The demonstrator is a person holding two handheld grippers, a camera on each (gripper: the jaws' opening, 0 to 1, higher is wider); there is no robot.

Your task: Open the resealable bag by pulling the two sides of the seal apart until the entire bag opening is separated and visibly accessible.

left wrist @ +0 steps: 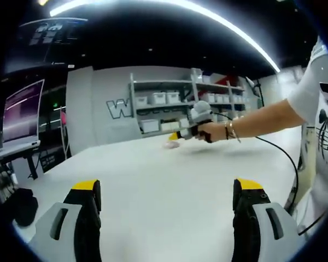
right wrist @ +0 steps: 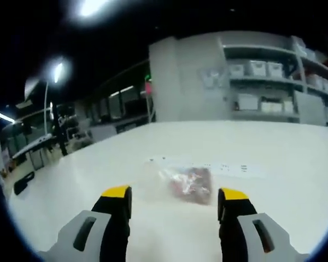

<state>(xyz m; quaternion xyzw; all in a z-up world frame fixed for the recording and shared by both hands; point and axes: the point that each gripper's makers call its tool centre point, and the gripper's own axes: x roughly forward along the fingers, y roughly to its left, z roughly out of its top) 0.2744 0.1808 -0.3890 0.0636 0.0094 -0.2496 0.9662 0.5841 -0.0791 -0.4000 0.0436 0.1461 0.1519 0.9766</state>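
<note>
A broad white table [right wrist: 273,153] carries the whole job, with grey shelving [left wrist: 169,103] loaded with bins along the far wall and a monitor [left wrist: 22,112] on a stand off to the left. On the table, in the right gripper view, lies the resealable bag [right wrist: 187,181], clear plastic with something reddish inside, flat and blurred, a strip of printed marks running across the table just beyond it (whether that strip belongs to the bag I cannot tell). The right gripper [right wrist: 175,199] hovers near the bag with its jaws spread wide, the bag sitting between and just beyond the yellow tips, not yet touched. In the left gripper view that same tool [left wrist: 187,131] appears far across the table, carried in a person's hand [left wrist: 213,131] with a bracelet at the wrist and a cable trailing back. The left gripper [left wrist: 167,191] hangs over bare table, jaws spread, well away from the bag. The step in hand looks like the first approach, so the seal is probably still closed. To do it well, find the seal edge first, since the blur hides which side it lies on, then pinch one lip only with the right tool, bring the left across to take the opposite lip, and pull apart evenly from the middle outward so the thin film does not slip or tear.
</note>
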